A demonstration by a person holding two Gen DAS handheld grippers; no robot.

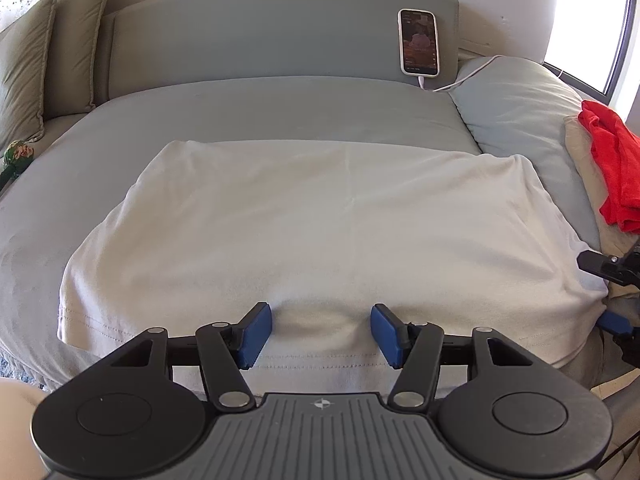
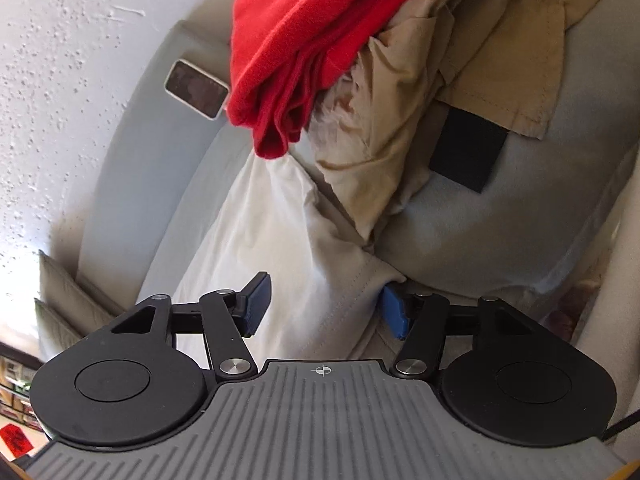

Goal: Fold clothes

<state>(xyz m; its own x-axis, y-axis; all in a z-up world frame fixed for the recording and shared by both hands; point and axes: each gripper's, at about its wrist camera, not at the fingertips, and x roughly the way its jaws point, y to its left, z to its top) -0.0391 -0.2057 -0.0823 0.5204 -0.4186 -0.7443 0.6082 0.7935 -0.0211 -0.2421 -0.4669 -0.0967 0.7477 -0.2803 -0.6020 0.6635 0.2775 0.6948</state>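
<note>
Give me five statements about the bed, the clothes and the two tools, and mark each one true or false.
1. The left tool is open, its pads pressing into the near hem of the white garment. True.
2. The red garment is spread flat in the middle of the bed. False: it lies bunched on the pile at the right edge.
3. A phone leans against the headboard with a cable plugged in. True.
4. The right tool is shut on the red garment. False: it is open at the white garment's edge.
5. The red garment rests on a tan garment. True.
</note>
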